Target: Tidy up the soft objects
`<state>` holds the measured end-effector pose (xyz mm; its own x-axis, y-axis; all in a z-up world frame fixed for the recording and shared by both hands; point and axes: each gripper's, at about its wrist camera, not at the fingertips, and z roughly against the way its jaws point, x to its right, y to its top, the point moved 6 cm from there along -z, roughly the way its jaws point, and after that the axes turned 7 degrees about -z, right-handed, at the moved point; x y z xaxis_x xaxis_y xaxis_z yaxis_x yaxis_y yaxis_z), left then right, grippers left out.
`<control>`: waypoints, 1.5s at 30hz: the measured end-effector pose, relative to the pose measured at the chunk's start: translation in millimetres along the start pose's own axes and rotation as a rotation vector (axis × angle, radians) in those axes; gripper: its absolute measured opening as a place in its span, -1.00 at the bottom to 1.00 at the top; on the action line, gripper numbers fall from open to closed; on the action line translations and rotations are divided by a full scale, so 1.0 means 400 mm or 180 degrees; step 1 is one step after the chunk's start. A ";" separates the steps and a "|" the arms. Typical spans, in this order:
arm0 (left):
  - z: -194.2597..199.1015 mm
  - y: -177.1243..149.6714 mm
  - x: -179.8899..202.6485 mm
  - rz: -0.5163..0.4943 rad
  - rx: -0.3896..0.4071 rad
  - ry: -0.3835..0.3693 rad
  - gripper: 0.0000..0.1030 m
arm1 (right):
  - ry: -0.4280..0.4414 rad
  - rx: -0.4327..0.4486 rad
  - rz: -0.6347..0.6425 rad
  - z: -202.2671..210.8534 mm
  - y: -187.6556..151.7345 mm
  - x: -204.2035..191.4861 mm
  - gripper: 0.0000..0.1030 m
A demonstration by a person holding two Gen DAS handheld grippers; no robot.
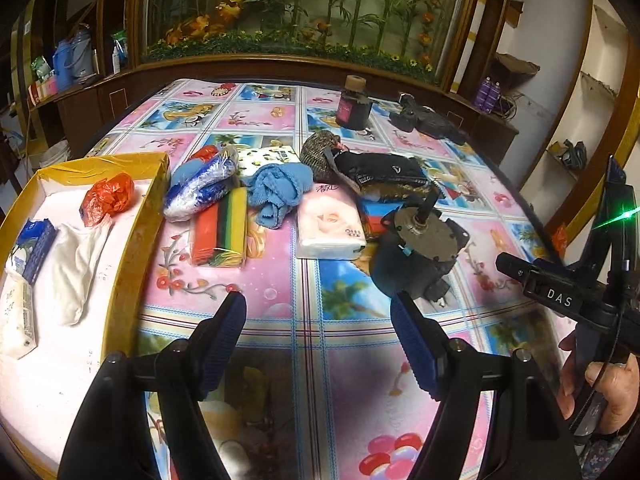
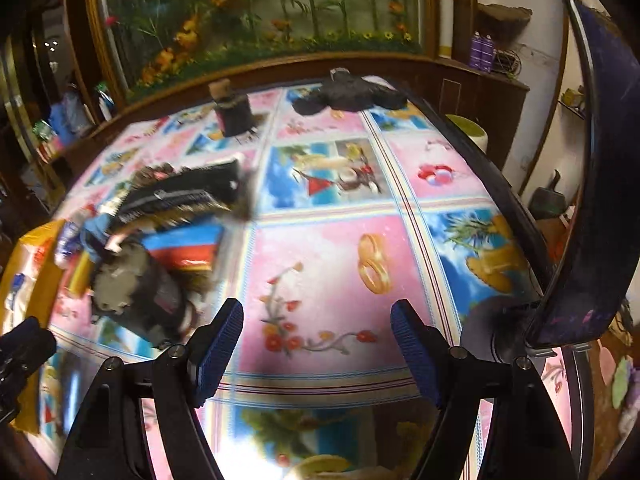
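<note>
A gold-rimmed tray (image 1: pixel 132 248) at the left holds an orange plastic bag (image 1: pixel 108 198), a white cloth (image 1: pixel 78 268), a blue tissue pack (image 1: pixel 34 248) and a white packet (image 1: pixel 18 320). Beside it on the table lie a blue-white bag (image 1: pixel 200 188), a striped sponge pack (image 1: pixel 220 234), a blue towel (image 1: pixel 280 190), a pink tissue pack (image 1: pixel 328 224), a knitted hat (image 1: pixel 320 152) and a black pouch (image 1: pixel 380 170). My left gripper (image 1: pixel 318 300) hovers open and empty over the cloth before them. Blurred in its own view, my right gripper (image 2: pixel 317 306) is open over bare tablecloth.
A black motor (image 1: pixel 416 252) stands right of the tissue pack. A dark jar (image 1: pixel 354 106) and a black object (image 1: pixel 428 118) sit at the far side. A hand (image 1: pixel 600 384) grips the other tool at the right. The table's right edge (image 2: pixel 500 188) is close.
</note>
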<state>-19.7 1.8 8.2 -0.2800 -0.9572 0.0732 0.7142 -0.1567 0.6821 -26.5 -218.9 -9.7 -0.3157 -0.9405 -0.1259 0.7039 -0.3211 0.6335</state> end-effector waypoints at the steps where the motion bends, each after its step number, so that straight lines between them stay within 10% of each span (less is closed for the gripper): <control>1: -0.008 -0.001 -0.002 0.0005 -0.0015 0.0019 0.43 | -0.0055 -0.0022 0.0017 -0.009 -0.002 0.000 0.55; 8: -0.065 -0.009 -0.004 -0.0071 -0.0111 0.0105 0.43 | -0.0197 -0.0163 0.0071 -0.070 -0.014 -0.003 0.56; 13: -0.089 -0.016 -0.014 -0.0043 -0.0164 0.0101 0.43 | -0.0150 -0.0187 0.0176 -0.086 -0.024 -0.020 0.99; 45: -0.121 -0.041 -0.003 -0.0166 -0.0351 0.0228 0.63 | -0.0164 -0.0143 0.0201 -0.087 -0.028 -0.025 0.98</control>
<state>0.0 -6.1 -38.1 -0.2748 -0.9614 -0.0151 0.7671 -0.2287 0.5993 -9.0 -209.6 -42.1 -0.3013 -0.9524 -0.0467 0.7509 -0.2671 0.6039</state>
